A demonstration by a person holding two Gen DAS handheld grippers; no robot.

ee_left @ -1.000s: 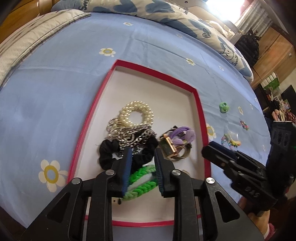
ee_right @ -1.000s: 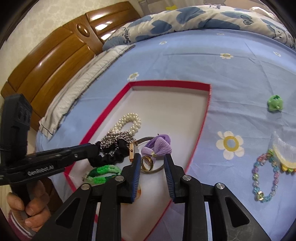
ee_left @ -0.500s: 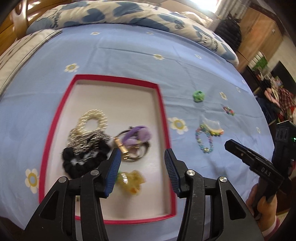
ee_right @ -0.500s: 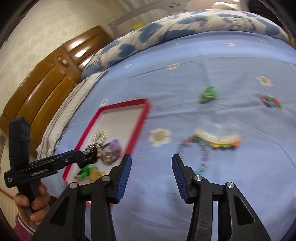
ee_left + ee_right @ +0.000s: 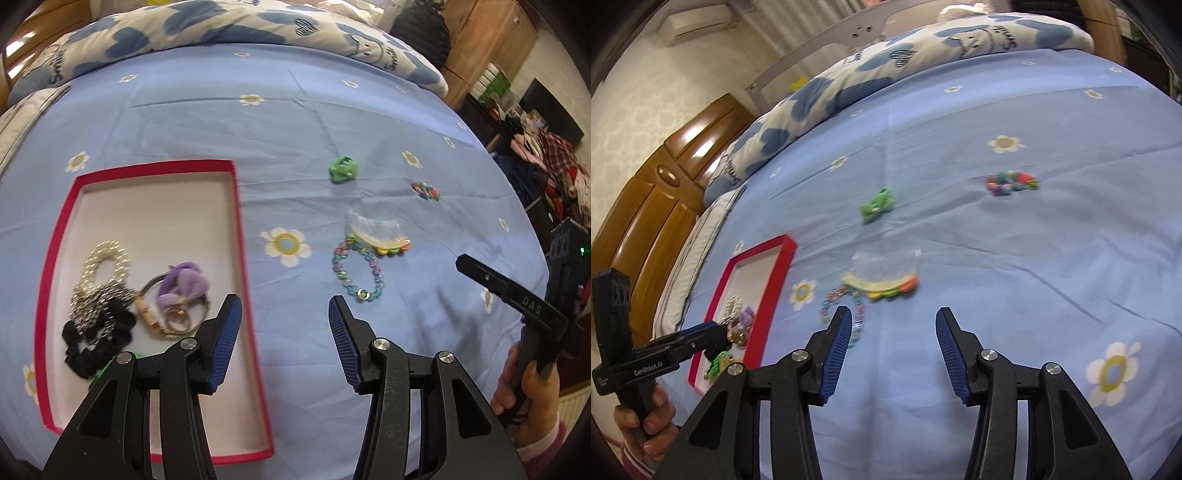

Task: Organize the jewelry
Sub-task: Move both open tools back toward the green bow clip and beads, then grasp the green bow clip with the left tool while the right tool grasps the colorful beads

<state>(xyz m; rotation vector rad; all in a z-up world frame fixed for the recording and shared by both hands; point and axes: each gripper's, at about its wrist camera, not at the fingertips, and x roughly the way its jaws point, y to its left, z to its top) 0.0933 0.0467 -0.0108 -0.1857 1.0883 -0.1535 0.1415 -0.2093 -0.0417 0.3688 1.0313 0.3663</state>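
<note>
A red-rimmed white tray (image 5: 236, 206) lies on the blue bedsheet and holds a pearl bracelet (image 5: 107, 258), a silver chain, a black scrunchie (image 5: 92, 343), a purple hair tie (image 5: 184, 284) and a watch. On the sheet to its right lie a pastel bead bracelet (image 5: 356, 273), a clear comb with coloured beads (image 5: 376, 232), a green clip (image 5: 343, 169) and a multicoloured bead piece (image 5: 425, 190). My left gripper (image 5: 284, 332) is open and empty over the tray's right rim. My right gripper (image 5: 892, 349) is open and empty, just short of the comb (image 5: 882, 275) and bead bracelet (image 5: 842, 306).
A folded blue-and-white quilt (image 5: 221, 26) lies along the far side of the bed. A wooden headboard (image 5: 657, 206) stands at the left. A wardrobe and clutter (image 5: 546, 155) are beyond the bed's right edge.
Both grippers have opened wide and swung right, away from the tray's contents toward the loose pieces on the sheet. The right gripper now faces the comb and bead bracelet.
</note>
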